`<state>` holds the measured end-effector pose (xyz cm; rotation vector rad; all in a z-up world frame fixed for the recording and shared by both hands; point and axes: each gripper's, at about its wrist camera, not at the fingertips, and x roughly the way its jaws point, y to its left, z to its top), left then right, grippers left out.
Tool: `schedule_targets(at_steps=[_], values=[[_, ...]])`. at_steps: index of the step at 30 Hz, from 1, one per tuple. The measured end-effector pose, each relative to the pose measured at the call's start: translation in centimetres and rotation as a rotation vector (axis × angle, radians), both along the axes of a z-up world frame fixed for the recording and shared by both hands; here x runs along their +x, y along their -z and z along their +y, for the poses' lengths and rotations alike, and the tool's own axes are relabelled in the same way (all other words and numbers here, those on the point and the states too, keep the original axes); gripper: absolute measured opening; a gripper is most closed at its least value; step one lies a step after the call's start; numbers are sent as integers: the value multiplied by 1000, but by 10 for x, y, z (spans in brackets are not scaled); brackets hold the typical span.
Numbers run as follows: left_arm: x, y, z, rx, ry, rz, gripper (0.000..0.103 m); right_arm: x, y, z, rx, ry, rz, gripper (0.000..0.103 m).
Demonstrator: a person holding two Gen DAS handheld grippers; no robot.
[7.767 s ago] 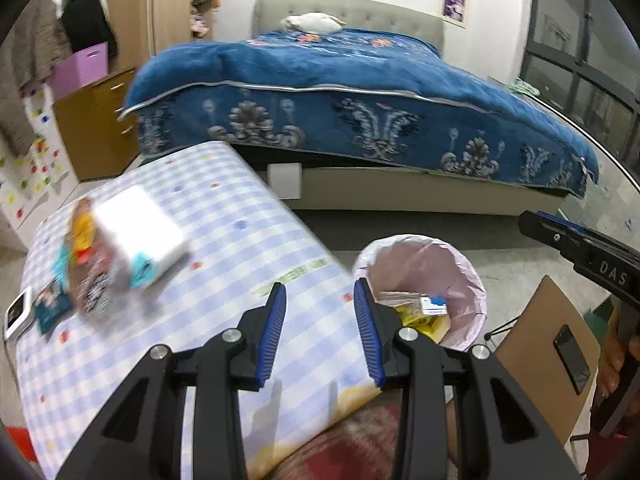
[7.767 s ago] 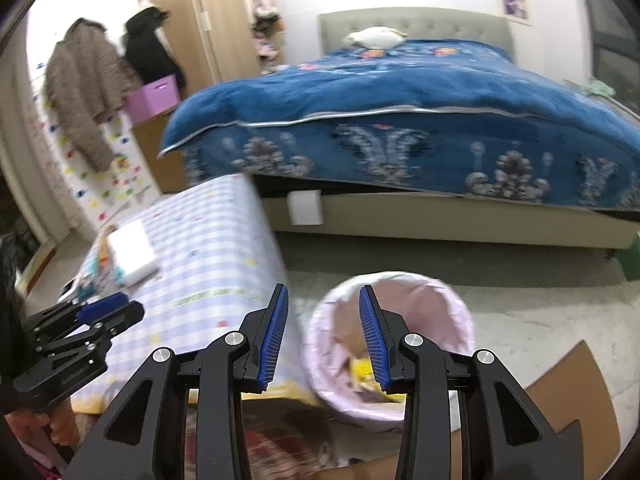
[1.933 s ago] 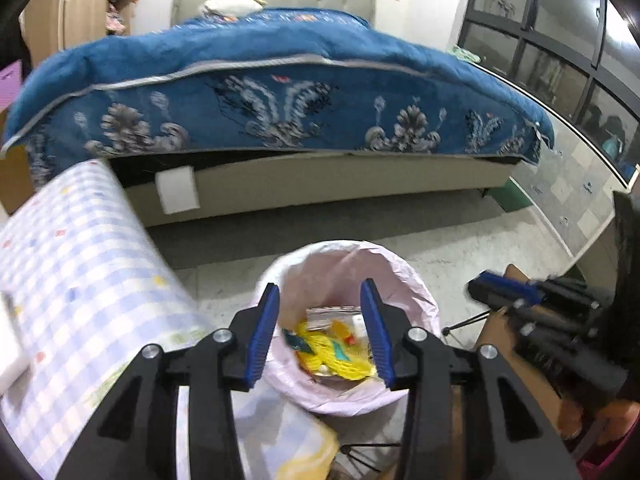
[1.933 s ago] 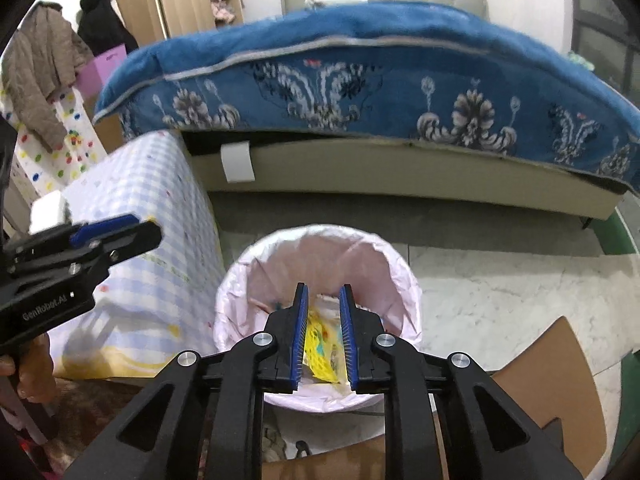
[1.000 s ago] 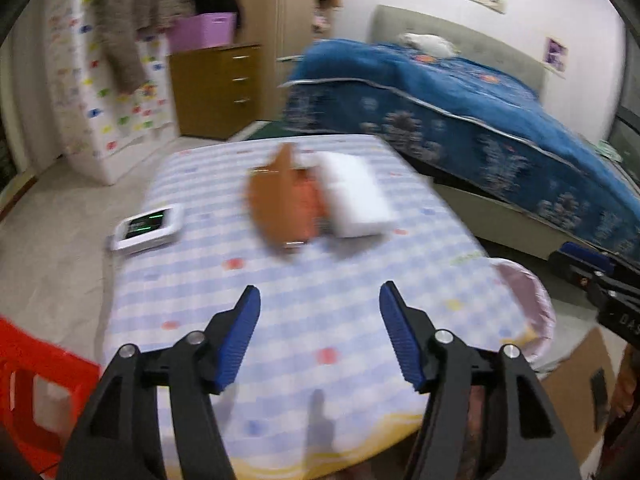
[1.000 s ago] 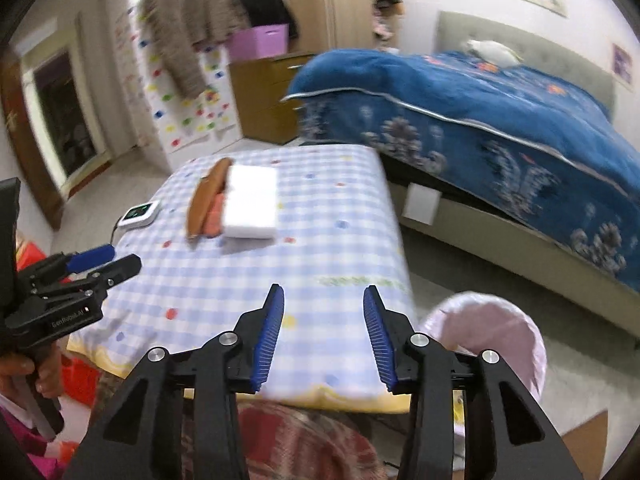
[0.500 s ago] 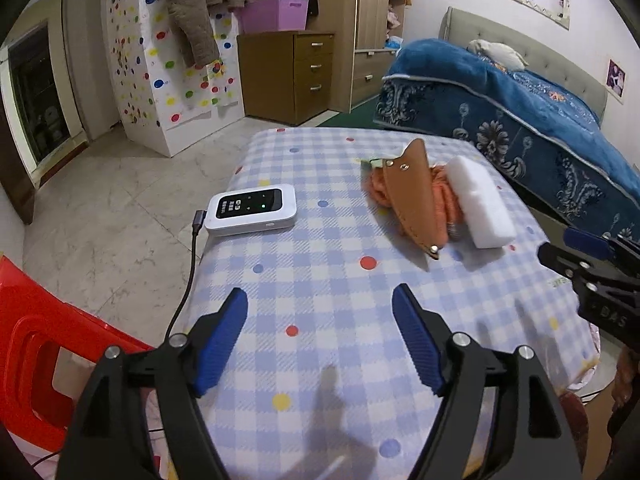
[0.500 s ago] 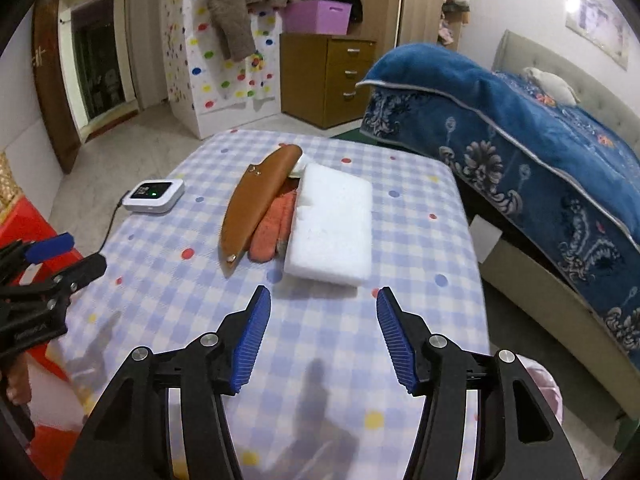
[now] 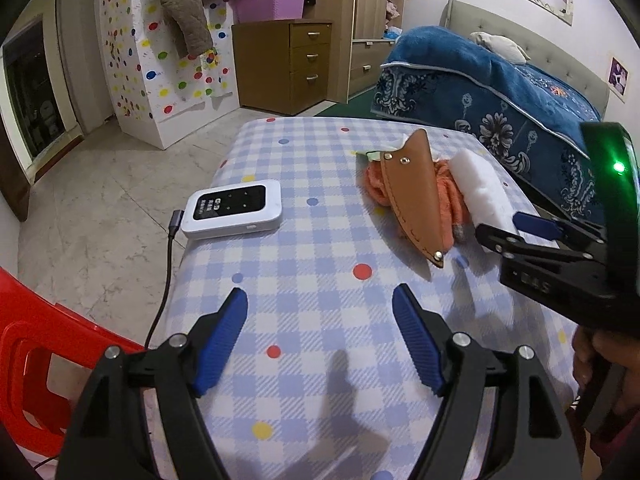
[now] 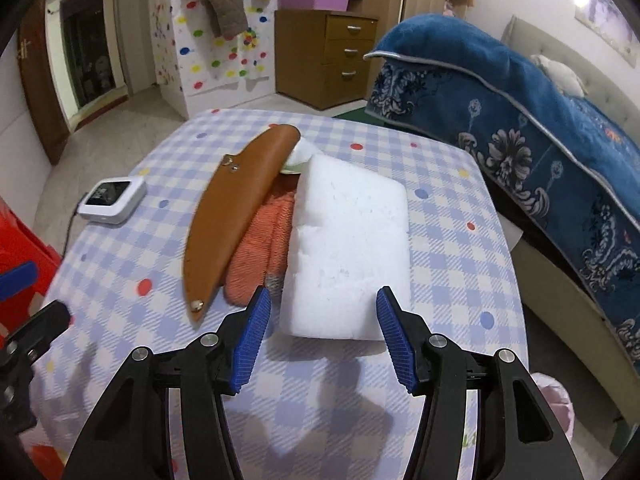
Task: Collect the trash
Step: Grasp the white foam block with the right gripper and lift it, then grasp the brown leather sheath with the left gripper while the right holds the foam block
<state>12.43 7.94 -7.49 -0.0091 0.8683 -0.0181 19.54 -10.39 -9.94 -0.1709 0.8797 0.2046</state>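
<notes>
A white foam block (image 10: pixel 350 248) lies on the checked tablecloth (image 10: pixel 452 224), beside an orange cloth (image 10: pixel 262 240) and a brown leather sheath (image 10: pixel 232 208) that lies over it. My right gripper (image 10: pixel 323 305) is open, its jaws just short of the block's near end on either side. In the left wrist view the block (image 9: pixel 480 192), the cloth (image 9: pixel 448 196) and the sheath (image 9: pixel 412 192) lie at the right. My left gripper (image 9: pixel 320 300) is open and empty above the cloth-covered table. The right gripper (image 9: pixel 532 226) shows there from the side.
A white device (image 9: pixel 232 208) with a cable lies at the table's left edge. A red plastic chair (image 9: pixel 28 352) stands at the near left. The pink-lined bin (image 10: pixel 556 408) is on the floor at the right. A blue-covered bed (image 10: pixel 540 112) and a wooden drawer unit (image 10: pixel 332 60) stand behind.
Both grippers swung from the bin back to the table and opened wider. In the last half second the right gripper moved closer to the foam block.
</notes>
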Motion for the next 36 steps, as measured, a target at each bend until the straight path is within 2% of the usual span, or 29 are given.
schedule_targets(at_steps=[3, 4, 7, 15, 22, 24, 36], values=[[-2, 1, -3, 1, 4, 7, 73, -4, 0, 3, -46, 5, -14, 43], [-4, 0, -4, 0, 7, 8, 73, -5, -2, 3, -51, 3, -19, 35], [-8, -1, -8, -4, 18, 8, 73, -17, -11, -3, -56, 12, -48, 28], [-6, -5, -25, -10, 44, -9, 74, -69, -56, -50, 138, 12, -110, 27], [19, -4, -48, -39, 82, -21, 74, -96, -67, -81, 143, 45, -151, 28], [28, -4, -51, -55, 85, -20, 67, -98, -68, -89, 137, 59, -165, 28], [95, 13, -62, -111, 84, 36, 65, -85, -57, -103, 158, 80, -155, 28]])
